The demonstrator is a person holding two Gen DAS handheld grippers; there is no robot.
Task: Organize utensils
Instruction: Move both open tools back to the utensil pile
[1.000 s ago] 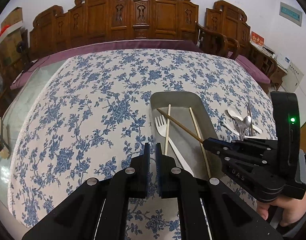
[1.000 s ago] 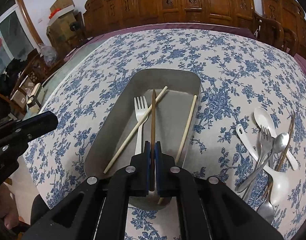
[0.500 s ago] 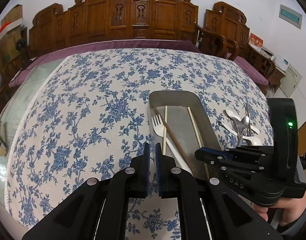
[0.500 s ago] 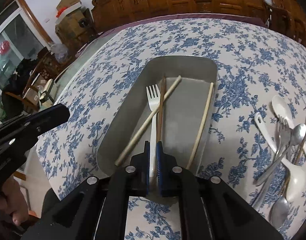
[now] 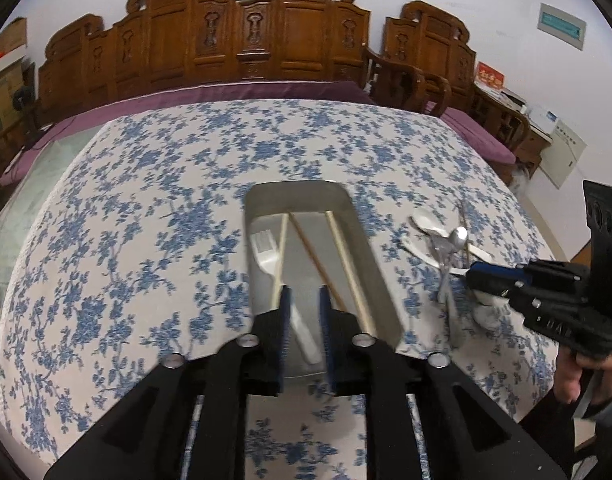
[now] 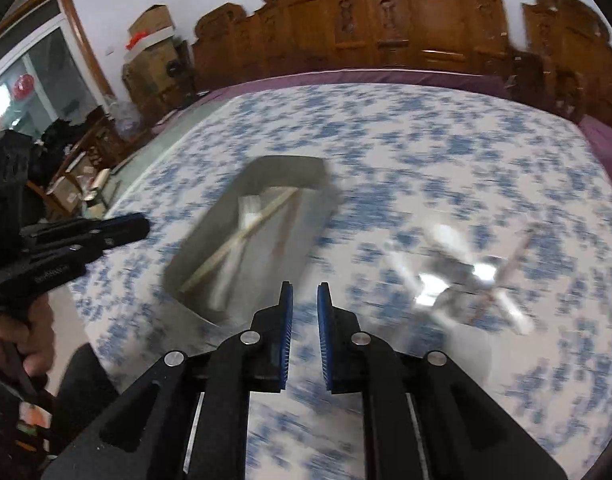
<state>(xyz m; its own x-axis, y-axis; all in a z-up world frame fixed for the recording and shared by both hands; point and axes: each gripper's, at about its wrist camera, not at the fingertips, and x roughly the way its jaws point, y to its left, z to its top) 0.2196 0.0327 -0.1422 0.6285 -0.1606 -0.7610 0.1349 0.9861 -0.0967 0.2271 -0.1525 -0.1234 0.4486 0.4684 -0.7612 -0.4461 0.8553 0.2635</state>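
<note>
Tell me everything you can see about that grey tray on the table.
The tray is a long, shallow, dull grey trough with rounded corners, metal by the look of it, lying flat on the blue-flowered tablecloth. Inside lie a white fork, two pale chopsticks and one brown chopstick, roughly lengthwise. Nothing grips it; the left gripper is open above its near end.

- Right gripper (image 6: 305, 294): jaws now parted, empty, shifted right of the tray (image 6: 210, 236).
- Brown chopstick (image 5: 316, 260): now released, lying in the tray.
- Left gripper (image 5: 305, 300): jaws now parted.
</note>
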